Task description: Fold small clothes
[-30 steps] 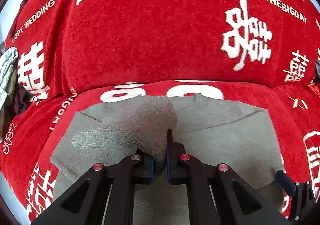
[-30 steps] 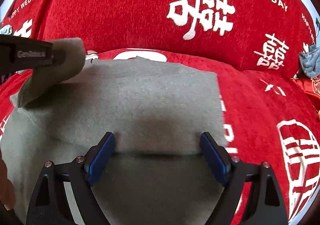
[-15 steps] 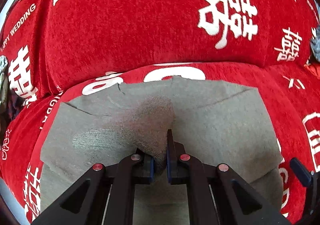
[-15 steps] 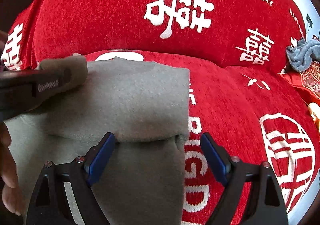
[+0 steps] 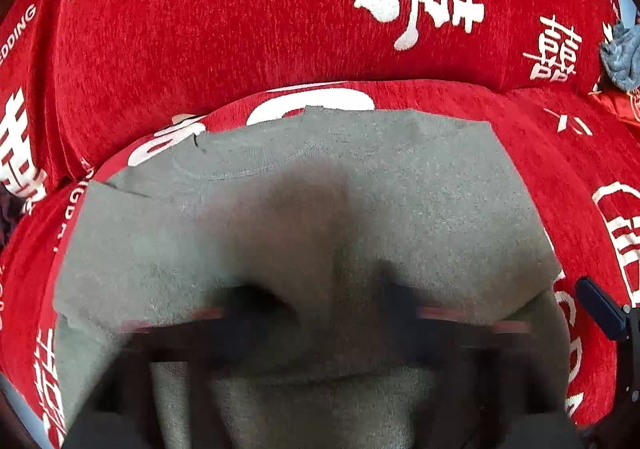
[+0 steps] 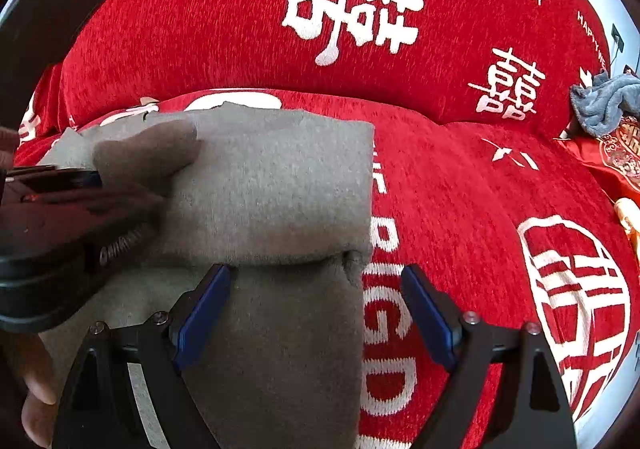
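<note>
While my left gripper (image 5: 324,313) has just sprung its jaws apart, blurred, the grey garment (image 6: 276,185) lies folded beneath them; my right gripper (image 6: 316,309) gapes wide, empty, straddling its fold's edge.

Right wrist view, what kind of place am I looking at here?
Likely a home sitting room: a sofa under a red wedding-print cover, a grey garment being folded on its seat, and a crumpled blue-grey cloth at the far end.

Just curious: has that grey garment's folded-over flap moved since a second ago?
Yes. The grey garment flap has sunk onto the layer beneath, against the red cover.
</note>
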Demonstrator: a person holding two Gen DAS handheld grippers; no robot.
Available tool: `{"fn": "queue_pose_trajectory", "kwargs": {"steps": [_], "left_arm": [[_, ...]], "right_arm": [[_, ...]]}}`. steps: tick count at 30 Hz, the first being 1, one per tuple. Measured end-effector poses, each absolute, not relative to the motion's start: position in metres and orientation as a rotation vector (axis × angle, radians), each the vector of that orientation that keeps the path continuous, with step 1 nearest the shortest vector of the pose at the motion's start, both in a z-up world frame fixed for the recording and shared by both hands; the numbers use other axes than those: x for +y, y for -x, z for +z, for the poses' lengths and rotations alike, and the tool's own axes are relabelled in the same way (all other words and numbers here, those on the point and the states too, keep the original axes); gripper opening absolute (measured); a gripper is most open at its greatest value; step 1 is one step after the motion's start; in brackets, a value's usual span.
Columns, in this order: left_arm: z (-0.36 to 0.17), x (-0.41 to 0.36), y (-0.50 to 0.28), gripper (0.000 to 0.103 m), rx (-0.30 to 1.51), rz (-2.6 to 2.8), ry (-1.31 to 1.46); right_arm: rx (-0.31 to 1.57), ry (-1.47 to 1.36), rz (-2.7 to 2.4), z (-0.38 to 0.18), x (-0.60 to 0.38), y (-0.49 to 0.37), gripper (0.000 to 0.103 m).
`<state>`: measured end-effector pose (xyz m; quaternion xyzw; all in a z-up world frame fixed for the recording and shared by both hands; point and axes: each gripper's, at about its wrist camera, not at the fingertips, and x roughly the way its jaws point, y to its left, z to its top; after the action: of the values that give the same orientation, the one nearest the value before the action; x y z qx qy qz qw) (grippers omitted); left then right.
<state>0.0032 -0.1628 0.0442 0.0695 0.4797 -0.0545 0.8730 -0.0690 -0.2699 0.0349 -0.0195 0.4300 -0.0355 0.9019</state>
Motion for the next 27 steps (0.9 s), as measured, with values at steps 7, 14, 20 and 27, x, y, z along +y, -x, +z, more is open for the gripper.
{"fn": "queue_pose_trajectory", "kwargs": {"steps": [7,14,20,27], "left_arm": [[0.059,-0.152,0.013,0.102,0.962,-0.253,-0.061],[0.076,-0.094,0.036,0.102,0.948,-0.453,0.14],[0.073,-0.002,0.025,0.102,0.927,-0.275,0.29],[0.054,0.053,0.007,0.102,0.953,-0.044,0.343]], "right_arm": [[0.887,0.05,-0.074,0.038,-0.268,0.072,0.089],[0.861,0.079,-0.056,0.052,-0.259,0.077,0.089],[0.793,0.07,0.018,0.081,-0.236,0.07,0.089],[0.788,0.216,0.153,0.075,-0.159,0.03,0.089]]}}
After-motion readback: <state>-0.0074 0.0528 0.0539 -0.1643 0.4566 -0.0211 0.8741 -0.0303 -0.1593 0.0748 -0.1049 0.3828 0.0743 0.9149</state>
